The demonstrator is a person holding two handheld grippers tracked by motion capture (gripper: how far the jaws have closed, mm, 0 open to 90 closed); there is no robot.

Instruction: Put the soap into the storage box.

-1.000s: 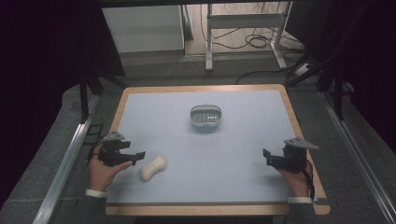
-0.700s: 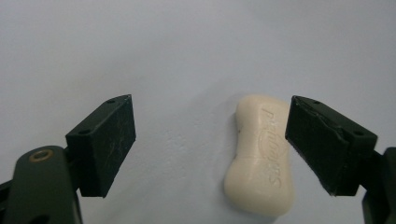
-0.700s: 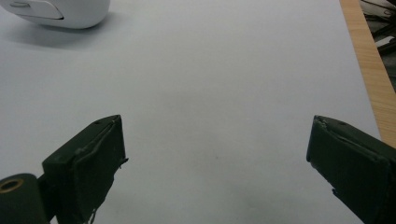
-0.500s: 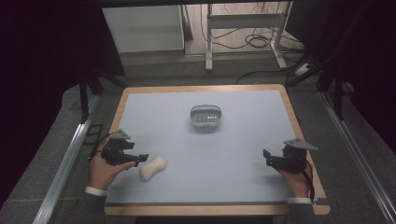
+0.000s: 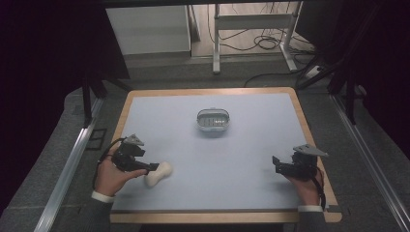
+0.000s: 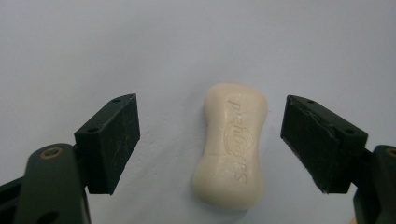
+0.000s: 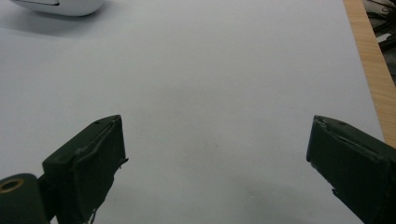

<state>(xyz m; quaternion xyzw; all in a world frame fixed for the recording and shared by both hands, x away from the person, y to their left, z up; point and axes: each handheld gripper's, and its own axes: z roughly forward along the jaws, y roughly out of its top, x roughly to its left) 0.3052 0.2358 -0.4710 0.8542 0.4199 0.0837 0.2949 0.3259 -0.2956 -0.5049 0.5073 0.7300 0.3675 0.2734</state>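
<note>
A cream bar of soap lies flat on the pale blue tabletop in the lower left of the high view, waisted in the middle and with lettering pressed into its top face. The left tool is held low at the soap's left end, its tips reaching the bar. In the left gripper view the soap lies lengthwise up the middle of the frame between the two black jaws, with bare tabletop showing on either side of it — the pads do not press on it, and the jaws, which have just been closing a little, stand wide apart. The right tool sits at the lower right of the high view, near the wooden edge of the tabletop and well apart from the soap, pointing toward the left of the frame. In the right gripper view its jaws are spread wide with nothing between them but the blue surface; the wooden border runs down the right side of that frame. A small grey soap dish stands above the centre of the high view, well apart from both tools, and its pale rim shows in the upper left corner of the right gripper view.
</note>
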